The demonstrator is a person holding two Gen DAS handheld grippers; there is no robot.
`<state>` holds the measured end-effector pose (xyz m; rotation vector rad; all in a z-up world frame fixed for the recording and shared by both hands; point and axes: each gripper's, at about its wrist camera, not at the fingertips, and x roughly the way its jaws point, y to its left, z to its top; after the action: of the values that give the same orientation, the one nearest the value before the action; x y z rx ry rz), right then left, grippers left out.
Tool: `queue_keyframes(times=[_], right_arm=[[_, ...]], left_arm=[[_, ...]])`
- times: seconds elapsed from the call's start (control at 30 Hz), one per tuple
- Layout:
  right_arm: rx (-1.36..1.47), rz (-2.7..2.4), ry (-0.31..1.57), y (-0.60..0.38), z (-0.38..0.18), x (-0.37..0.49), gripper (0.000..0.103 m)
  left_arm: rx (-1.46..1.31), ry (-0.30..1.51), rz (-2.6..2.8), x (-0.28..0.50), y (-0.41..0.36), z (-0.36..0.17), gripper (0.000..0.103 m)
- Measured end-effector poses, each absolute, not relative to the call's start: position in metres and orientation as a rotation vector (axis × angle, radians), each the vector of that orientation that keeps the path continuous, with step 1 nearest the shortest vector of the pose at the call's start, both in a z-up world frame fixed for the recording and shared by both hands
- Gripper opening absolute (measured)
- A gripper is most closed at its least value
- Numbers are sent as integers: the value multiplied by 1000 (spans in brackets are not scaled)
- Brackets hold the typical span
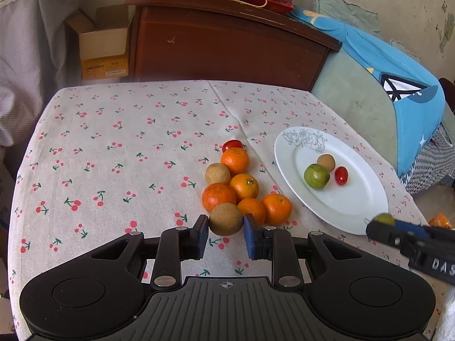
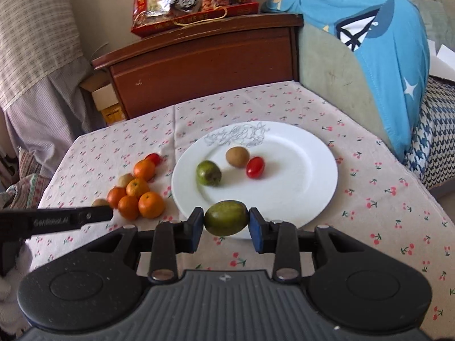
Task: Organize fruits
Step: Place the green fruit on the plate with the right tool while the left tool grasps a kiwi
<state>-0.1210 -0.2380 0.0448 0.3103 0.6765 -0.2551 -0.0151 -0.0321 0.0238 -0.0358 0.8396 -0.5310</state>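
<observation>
My left gripper (image 1: 226, 224) is shut on a brown round fruit (image 1: 226, 218) that rests on the cherry-print cloth at the near end of a pile. Behind it the pile holds several oranges (image 1: 245, 186), another brown fruit (image 1: 217, 173) and a cherry tomato (image 1: 231, 145). My right gripper (image 2: 226, 220) is shut on a green fruit (image 2: 226, 217) and holds it over the near rim of the white plate (image 2: 298, 176). A green fruit (image 2: 209, 172), a brown fruit (image 2: 237, 157) and a cherry tomato (image 2: 255, 167) lie on the plate.
A dark wooden cabinet (image 1: 227, 45) with a red snack bag (image 2: 193, 0) on top stands behind the table. There is an open cardboard box (image 1: 103, 45) to its left. A blue cloth (image 2: 384, 56) drapes a seat along the table's right edge.
</observation>
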Motion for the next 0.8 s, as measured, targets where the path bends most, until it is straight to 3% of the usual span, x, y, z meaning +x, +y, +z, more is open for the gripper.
queue_keyframes(times=[0.47,0.8], right_arm=[[288,-223,598,-224,49,-103,36],[279,-52,695,-186,25,-79,34]], left_arm=[[-65,848,-492,-11,-27,25,24],[-75,847,-457,-10,-24,27,24]])
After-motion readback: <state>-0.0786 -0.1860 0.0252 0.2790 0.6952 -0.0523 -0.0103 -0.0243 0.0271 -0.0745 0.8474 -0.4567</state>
